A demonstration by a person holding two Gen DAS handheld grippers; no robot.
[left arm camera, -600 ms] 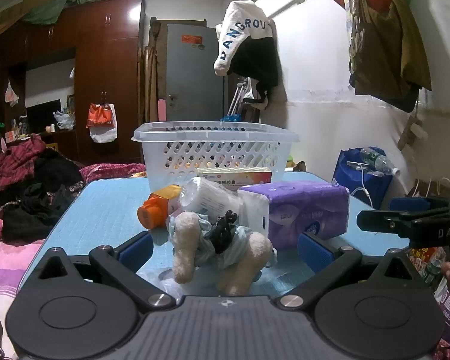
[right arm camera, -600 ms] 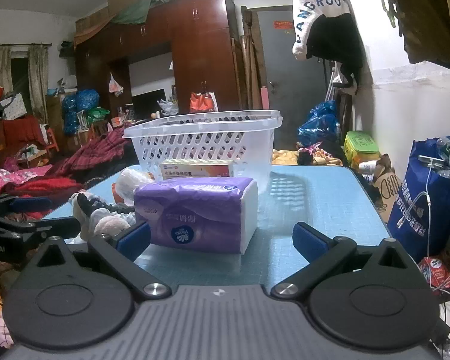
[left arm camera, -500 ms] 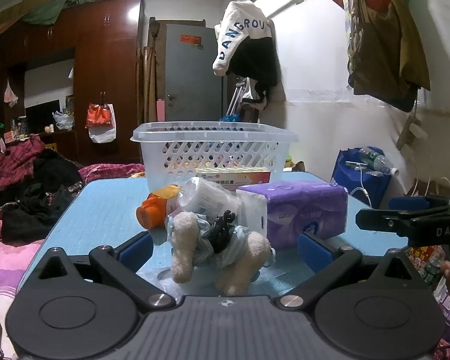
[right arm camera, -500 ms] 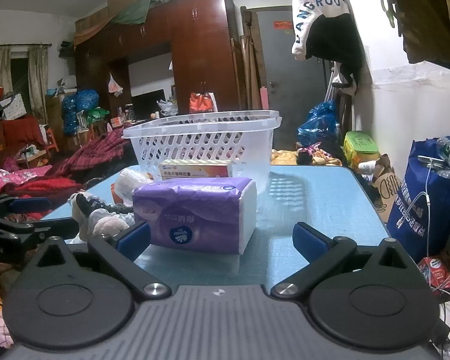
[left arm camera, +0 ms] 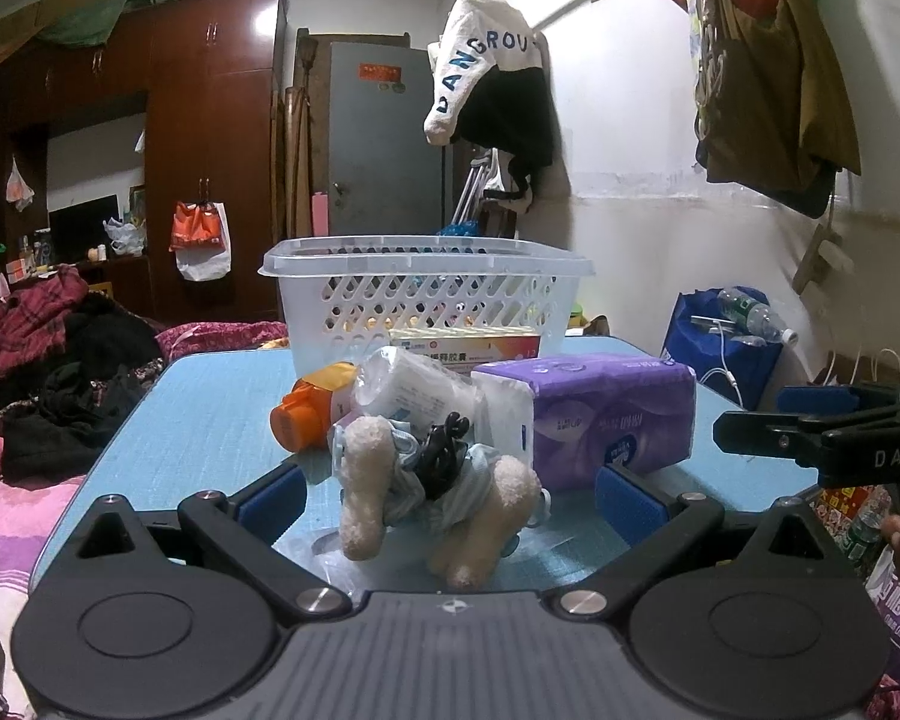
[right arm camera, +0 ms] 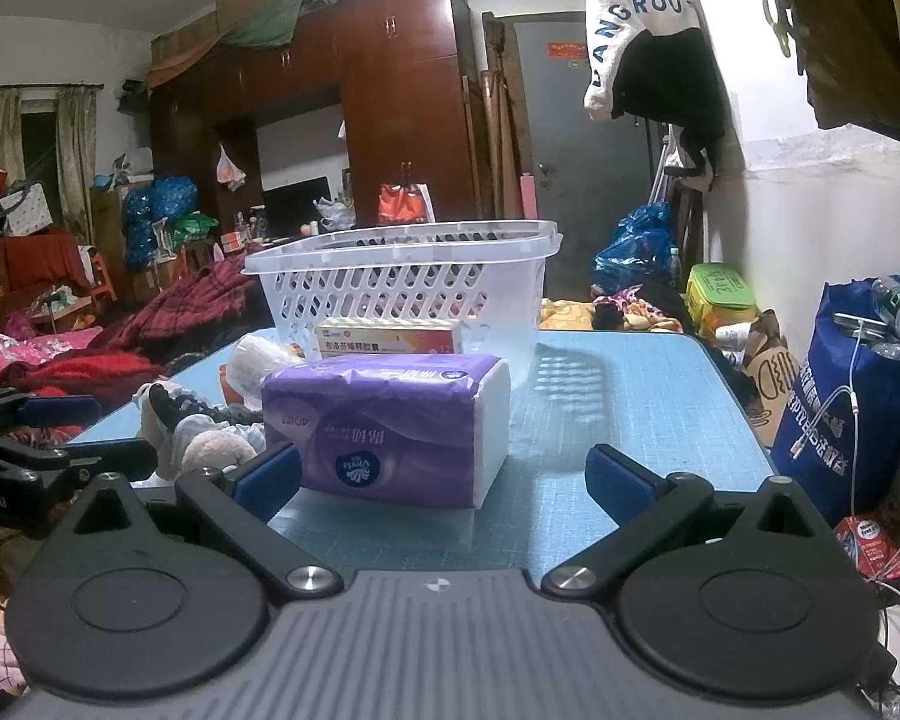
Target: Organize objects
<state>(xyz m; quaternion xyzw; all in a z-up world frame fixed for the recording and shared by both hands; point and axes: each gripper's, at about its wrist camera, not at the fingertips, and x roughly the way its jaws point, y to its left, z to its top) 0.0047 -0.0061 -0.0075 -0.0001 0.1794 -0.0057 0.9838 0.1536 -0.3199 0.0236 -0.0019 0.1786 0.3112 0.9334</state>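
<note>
On the light blue tabletop [left arm camera: 198,396], a white perforated plastic basket [left arm camera: 426,300] is standing at the far end, with a flat medicine box [left arm camera: 465,350] lying just before it. Nearer, the left gripper [left arm camera: 447,495] is hovering with fingers wide around a cream plush toy [left arm camera: 438,498], while the right gripper [right arm camera: 444,474] is spreading its fingers wide before a purple tissue pack [right arm camera: 384,420], touching nothing.

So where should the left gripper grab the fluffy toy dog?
Probably around its middle, straight from the front. The toy dog stands crosswise between the open left gripper fingers, its clothed body narrower than its legs, so the pads could close front and back there.
</note>
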